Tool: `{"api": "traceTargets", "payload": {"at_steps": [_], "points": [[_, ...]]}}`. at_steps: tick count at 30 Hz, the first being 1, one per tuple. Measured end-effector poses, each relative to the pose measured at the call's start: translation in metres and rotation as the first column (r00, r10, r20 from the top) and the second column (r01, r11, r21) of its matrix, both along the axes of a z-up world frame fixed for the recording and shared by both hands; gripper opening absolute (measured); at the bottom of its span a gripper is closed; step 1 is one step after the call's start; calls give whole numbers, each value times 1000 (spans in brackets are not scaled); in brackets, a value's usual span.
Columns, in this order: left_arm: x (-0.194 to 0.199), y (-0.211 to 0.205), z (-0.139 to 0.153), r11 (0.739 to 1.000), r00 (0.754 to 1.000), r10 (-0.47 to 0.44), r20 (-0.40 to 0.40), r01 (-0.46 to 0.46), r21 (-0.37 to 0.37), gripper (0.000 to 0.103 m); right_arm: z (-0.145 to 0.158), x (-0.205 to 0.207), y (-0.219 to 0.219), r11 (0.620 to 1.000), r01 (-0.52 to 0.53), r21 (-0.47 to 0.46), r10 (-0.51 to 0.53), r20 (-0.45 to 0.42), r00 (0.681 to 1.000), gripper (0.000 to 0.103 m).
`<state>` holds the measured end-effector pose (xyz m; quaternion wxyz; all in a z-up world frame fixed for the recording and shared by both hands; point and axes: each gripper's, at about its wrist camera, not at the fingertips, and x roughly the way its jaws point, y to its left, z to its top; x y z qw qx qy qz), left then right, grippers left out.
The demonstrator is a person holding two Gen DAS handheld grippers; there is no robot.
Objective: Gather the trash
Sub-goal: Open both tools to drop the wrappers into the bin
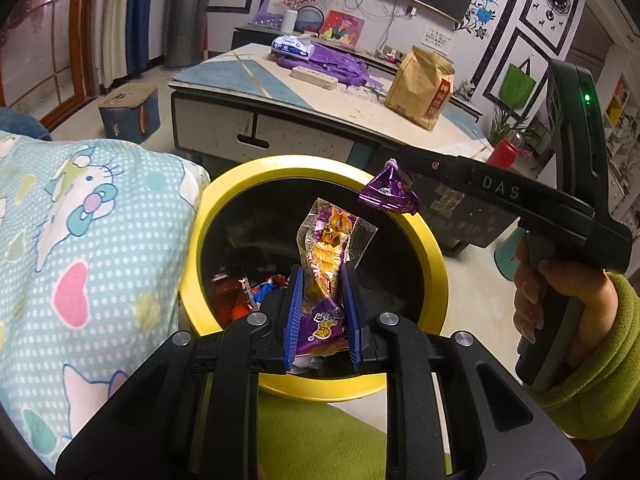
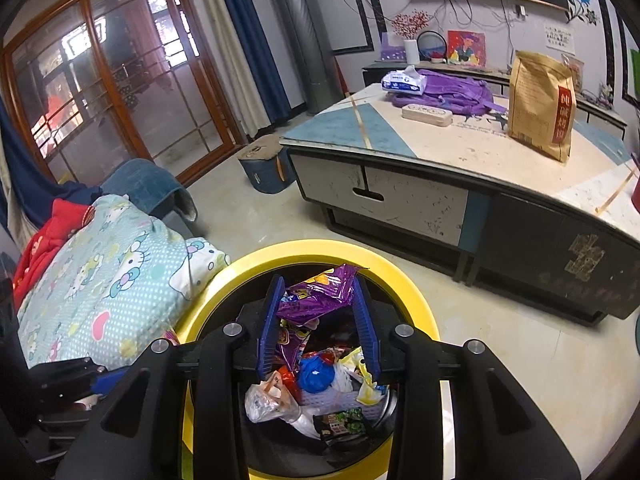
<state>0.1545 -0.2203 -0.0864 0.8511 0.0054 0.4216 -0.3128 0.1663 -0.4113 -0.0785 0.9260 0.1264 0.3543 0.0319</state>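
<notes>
A yellow-rimmed black bin (image 1: 224, 200) stands on the floor and also shows in the right wrist view (image 2: 404, 280), with several wrappers inside. My left gripper (image 1: 322, 276) is shut on an orange and purple snack wrapper (image 1: 330, 248) held over the bin's opening. My right gripper (image 2: 320, 284) is shut on a crumpled purple foil wrapper (image 2: 320, 296) above the bin. In the left wrist view the right gripper (image 1: 394, 190) reaches in from the right with the purple wrapper (image 1: 390, 196) over the bin's far rim.
A Hello Kitty quilt (image 1: 80, 248) lies left of the bin, touching its rim. A low table (image 2: 460, 152) behind the bin carries a brown paper bag (image 2: 542, 104), purple cloth and a tissue pack. A small stool (image 2: 264, 168) stands on the floor.
</notes>
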Motion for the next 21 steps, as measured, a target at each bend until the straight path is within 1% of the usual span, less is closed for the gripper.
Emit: {"api": "traceTargets", "payload": {"at_steps": [6,7,8,10,12,13,14,15,16,17,20,21], "points": [[4,-5,-6,1000,1000,-13,-10,13,7,15,-3,2,-5,999,5,36,-5,-4,1000,39],[4,-5,-6,1000,1000,-11,-9,11,9,20,-3,2,-6,999,7,46,-7,-2,1000,39],[4,-5,-6,1000,1000,-10,-9,10,9,28,-2,3,-7,999,11,49,-11,-2,1000,41],[6,-5,-6,1000,1000,-4,-12,4,7,38,-1,2,-9,998,18,53,-18,-1,1000,45],[6,-4,-6,1000,1000,3,-8,-3,5,44,0,2,-11,998,29,52,-29,0,1000,49],[6,-4,-5,1000,1000,8,-6,-8,7,53,1,1,-12,998,33,52,-33,1,999,50],[7,-3,-4,1000,1000,17,-4,-17,3,58,1,1,-13,998,35,54,-35,2,999,53],[7,-1,-3,1000,1000,23,-5,-23,-2,59,2,0,-13,998,38,53,-38,5,999,55],[8,0,-2,1000,1000,27,-3,-27,-4,63,2,0,-13,998,40,48,-41,7,999,56],[8,2,0,999,999,38,4,-38,-2,71,3,-1,-13,998,41,41,-41,8,999,58],[8,9,5,998,998,67,16,-67,-4,83,6,-4,-11,999,44,9,-45,19,999,67],[9,12,7,997,997,78,20,-78,-4,85,7,-5,-12,999,47,3,-47,23,999,70]]}}
